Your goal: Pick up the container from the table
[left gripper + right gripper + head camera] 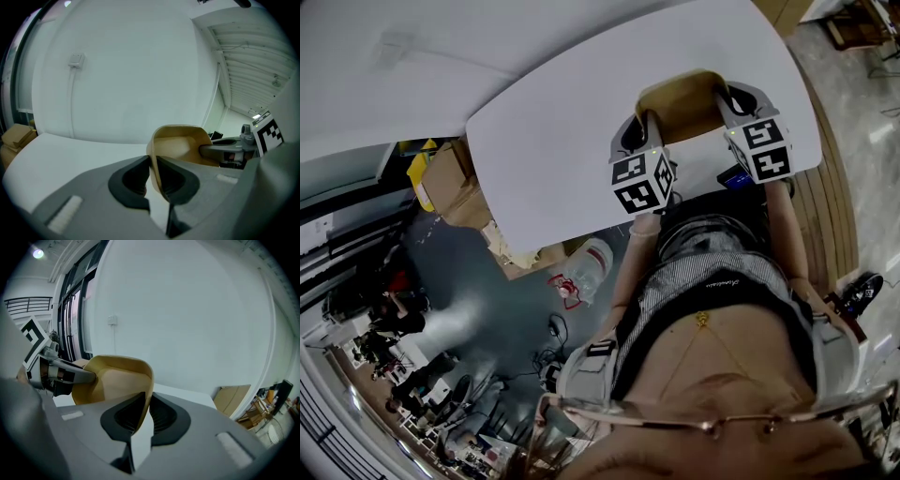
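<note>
gripping tan container (684,98), left hand-held gripper (153,163), right hand-held gripper (146,404), both clamped on walls

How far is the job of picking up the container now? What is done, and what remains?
Done: both grips are made. The left gripper is shut on one wall of the tan container, and the right gripper is shut on the opposite wall. In hand: the container sits between them over the white table. Its base is hidden, so I cannot tell if it is off the surface. Left: probably raising it clearly off the table.
</note>
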The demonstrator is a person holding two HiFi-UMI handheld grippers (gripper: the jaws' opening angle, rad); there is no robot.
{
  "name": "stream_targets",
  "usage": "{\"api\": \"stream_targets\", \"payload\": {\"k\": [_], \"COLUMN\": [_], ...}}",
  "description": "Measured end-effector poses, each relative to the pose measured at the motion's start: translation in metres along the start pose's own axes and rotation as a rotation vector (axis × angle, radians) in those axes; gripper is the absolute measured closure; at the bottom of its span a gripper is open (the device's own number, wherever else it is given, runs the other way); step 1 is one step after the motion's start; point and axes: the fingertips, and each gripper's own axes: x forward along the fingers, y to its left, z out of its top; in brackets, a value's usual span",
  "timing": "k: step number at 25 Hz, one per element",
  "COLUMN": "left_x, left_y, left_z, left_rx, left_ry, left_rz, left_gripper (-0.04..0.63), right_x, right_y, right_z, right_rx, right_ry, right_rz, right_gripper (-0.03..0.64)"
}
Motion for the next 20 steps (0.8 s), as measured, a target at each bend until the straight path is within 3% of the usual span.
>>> {"api": "stream_targets", "payload": {"k": [20], "left_x": [0.0031], "left_y": [-0.0011], "left_z": [-0.0029], "left_rx": [-0.014], "left_ry": [0.013], "left_rz": [-0.011], "left_gripper": [0.565], "right_x": [-0.0001], "right_y": [-0.0027], "right_z": [-0.0014], "right_rx": [0.011], "right_ry": [0.006], "right_rz": [-0.004], "right_gripper": [0.566]}}
